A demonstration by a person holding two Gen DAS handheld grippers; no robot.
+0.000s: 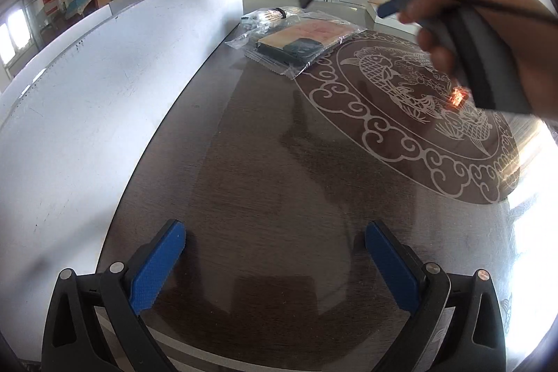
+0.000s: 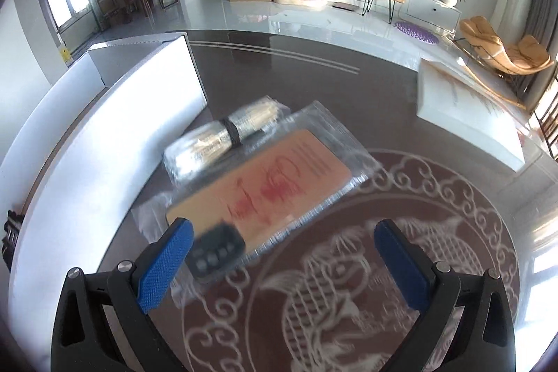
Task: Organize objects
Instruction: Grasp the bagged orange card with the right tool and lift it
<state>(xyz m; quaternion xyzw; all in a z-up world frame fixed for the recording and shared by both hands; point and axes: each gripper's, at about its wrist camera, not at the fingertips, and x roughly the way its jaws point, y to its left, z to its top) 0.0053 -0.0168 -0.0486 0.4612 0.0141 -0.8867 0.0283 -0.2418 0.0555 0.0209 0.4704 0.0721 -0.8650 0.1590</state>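
A clear plastic bag holding a tan phone case with red print and a black camera block lies on the dark table. Just behind it rests a wrapped roll tied with a black band. My right gripper hovers over the bag's near end, open, with nothing between its blue pads; the picture is blurred. In the left wrist view the bagged case and the roll sit far ahead. My left gripper is open above bare table. A hand carries the right gripper at upper right.
A long white box runs along the table's left side, close to the bag; it appears as the white box in the right wrist view. A white flat carton lies at the far right. A pale fish ornament marks the tabletop.
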